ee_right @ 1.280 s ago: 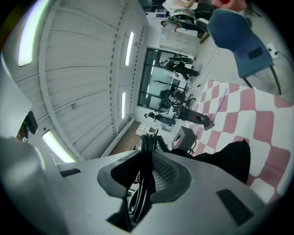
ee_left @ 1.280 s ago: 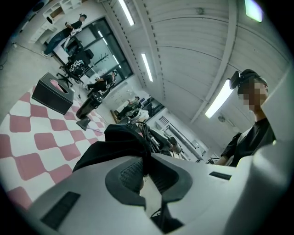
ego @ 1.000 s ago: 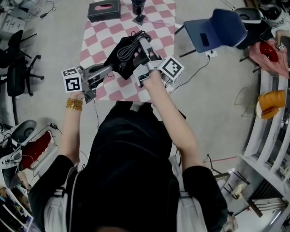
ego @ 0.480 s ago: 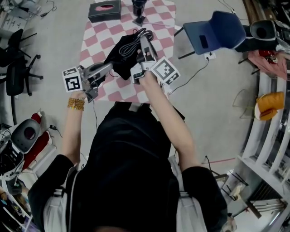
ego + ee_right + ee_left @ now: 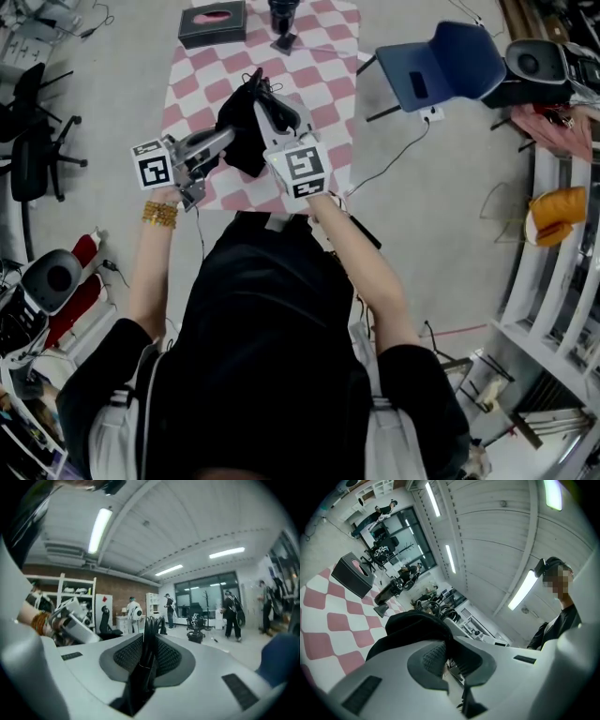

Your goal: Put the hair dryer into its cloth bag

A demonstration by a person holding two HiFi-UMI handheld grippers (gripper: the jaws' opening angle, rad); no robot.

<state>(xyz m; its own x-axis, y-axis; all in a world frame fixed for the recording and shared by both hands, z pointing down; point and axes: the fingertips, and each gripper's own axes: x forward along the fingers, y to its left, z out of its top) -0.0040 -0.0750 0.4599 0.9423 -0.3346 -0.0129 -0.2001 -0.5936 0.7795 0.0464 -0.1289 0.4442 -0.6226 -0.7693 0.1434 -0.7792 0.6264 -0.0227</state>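
- Left gripper view: the left gripper has its jaws shut on a fold of the black cloth bag, which bulges up just past the pads (a pinch near the rim, by the look of it, so the mouth is held up and offered).
- Right gripper view: the right gripper has its jaws clamped on the hair dryer's bundled black cord, whose loops stand up between the pads. Gripping the bundle rather than one strand should stop the cord trailing loose as it goes in.
- Head view: the two grippers meet over the near part of the checkered table, the right one just beside the bag on the person's right.
- The hair dryer's body cannot be made out. Black cloth covers that spot, so my guess is that it sits inside the bag, with the cord as the last part to tuck in.
- A dark tissue box stands at the far end, well apart, and plays no part.
- Next, the cord likely needs pressing below the rim before the right jaws let go, or the loops may spring out.
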